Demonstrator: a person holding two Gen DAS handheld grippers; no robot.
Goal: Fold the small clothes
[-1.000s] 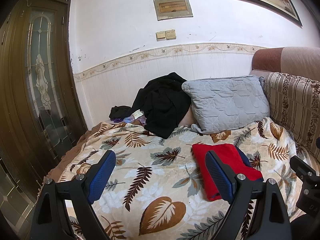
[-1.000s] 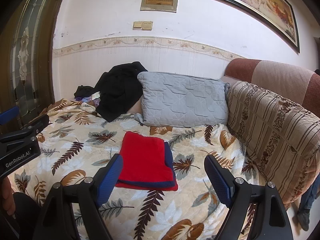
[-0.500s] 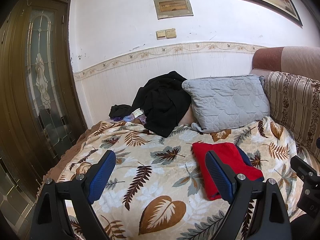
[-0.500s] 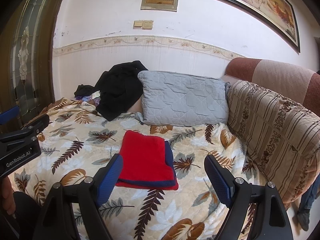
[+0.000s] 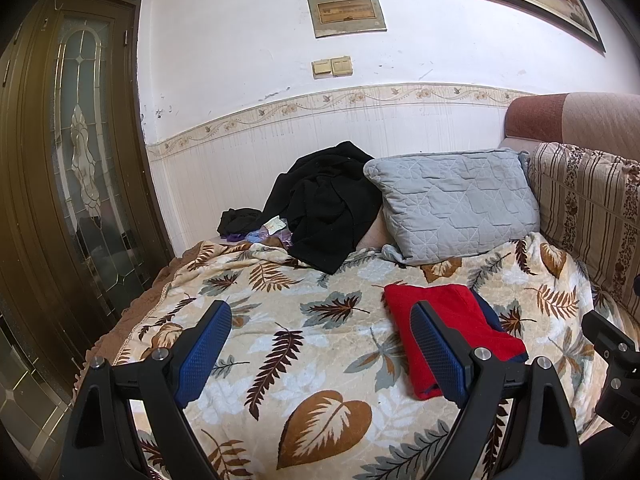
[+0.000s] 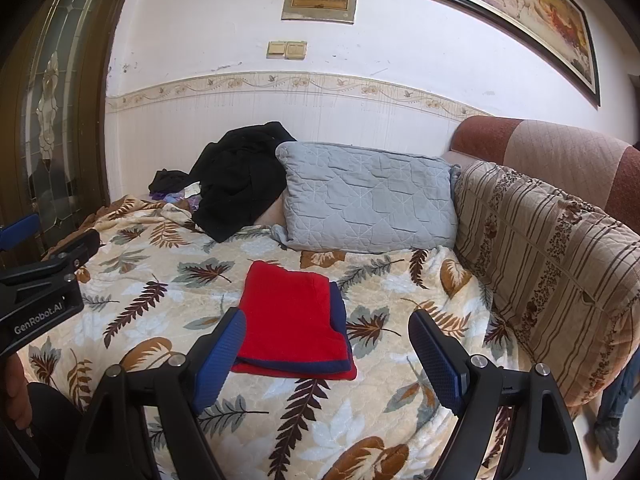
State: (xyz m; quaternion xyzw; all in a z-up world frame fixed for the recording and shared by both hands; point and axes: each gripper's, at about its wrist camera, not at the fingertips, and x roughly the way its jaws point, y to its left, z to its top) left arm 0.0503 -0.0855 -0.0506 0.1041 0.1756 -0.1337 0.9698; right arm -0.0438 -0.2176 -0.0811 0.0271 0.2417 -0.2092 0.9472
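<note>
Two grippers hover over the sofa, each with its jaws spread wide and nothing between the blue pads: the left gripper [image 5: 320, 344] and the right gripper [image 6: 328, 348]. One folded red garment [image 6: 294, 316], with a navy layer showing along its lower and right edges, lies flat on the one leaf-patterned blanket [image 6: 160, 292]. It sits just ahead of the right gripper, toward its left finger, and ahead and to the right of the left gripper, partly behind that gripper's right finger. Beyond it, one grey quilted pillow [image 6: 368, 196] leans beside one heap of black clothing [image 6: 240, 180]. There are two wall switches [image 6: 287, 49], one plaque and one framed picture. The right view alone shows the left gripper's labelled body at its left edge, part of a hand [image 6: 16, 396] and more of the striped back cushion [image 6: 552, 264]. The left view alone shows the glazed wooden door [image 5: 76, 160] more fully.
</note>
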